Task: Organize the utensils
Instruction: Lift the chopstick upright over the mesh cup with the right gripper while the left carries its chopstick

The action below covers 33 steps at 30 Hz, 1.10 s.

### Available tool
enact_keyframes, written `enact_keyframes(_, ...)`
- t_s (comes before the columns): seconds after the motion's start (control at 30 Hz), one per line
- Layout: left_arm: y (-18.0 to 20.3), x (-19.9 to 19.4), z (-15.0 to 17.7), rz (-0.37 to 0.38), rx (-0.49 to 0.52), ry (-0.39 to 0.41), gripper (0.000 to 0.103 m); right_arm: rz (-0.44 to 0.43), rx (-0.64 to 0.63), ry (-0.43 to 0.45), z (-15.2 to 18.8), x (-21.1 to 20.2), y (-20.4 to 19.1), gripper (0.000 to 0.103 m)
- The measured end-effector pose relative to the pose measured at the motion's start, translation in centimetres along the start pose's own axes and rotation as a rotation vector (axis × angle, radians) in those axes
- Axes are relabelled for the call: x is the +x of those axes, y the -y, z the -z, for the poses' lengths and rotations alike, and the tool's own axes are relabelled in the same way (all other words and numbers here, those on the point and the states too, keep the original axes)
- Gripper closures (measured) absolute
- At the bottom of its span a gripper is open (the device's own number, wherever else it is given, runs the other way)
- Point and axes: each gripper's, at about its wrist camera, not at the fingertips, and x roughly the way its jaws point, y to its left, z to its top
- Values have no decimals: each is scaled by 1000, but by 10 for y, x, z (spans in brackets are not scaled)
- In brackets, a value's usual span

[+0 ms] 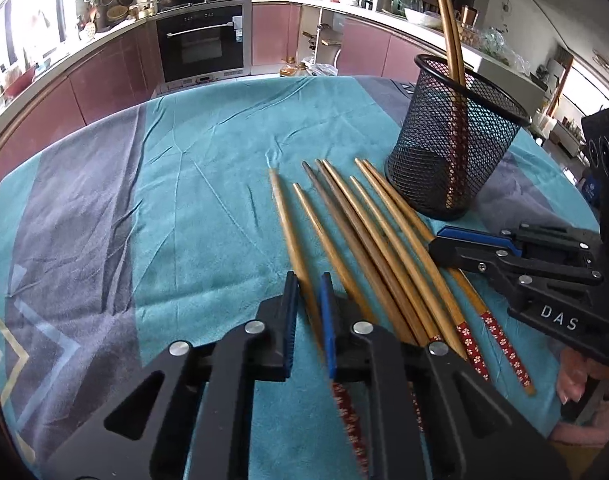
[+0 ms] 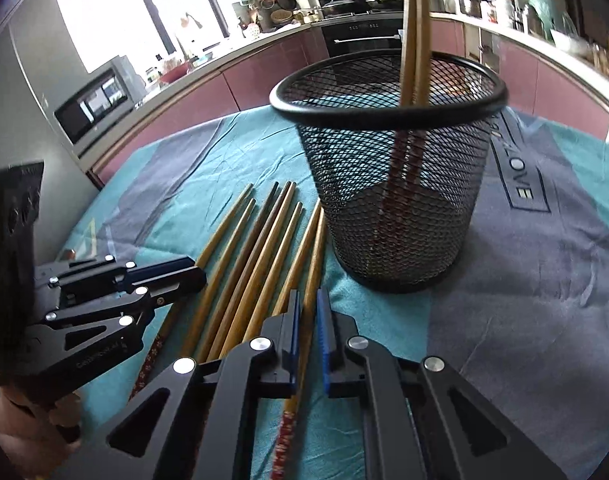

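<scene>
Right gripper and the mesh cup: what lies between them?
In the right wrist view, only the chopstick between the right gripper fingers and bare teal cloth lie before the mesh cup.
</scene>
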Motion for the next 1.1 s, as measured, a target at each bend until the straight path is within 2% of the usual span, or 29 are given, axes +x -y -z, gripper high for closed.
enact_keyframes(0.37,-10,-17,6,43,-46,20,95,-61,-6,22,3,-21,0,97)
enact_keyframes(0.7,-12,-60,-4,187,-54,97,96,-143,-52,110,-3,-63,-6,97)
enact_keyframes(1.1,6,-113,-22,293,-5,213,96,-171,-55,239,-15,-108,-4,97)
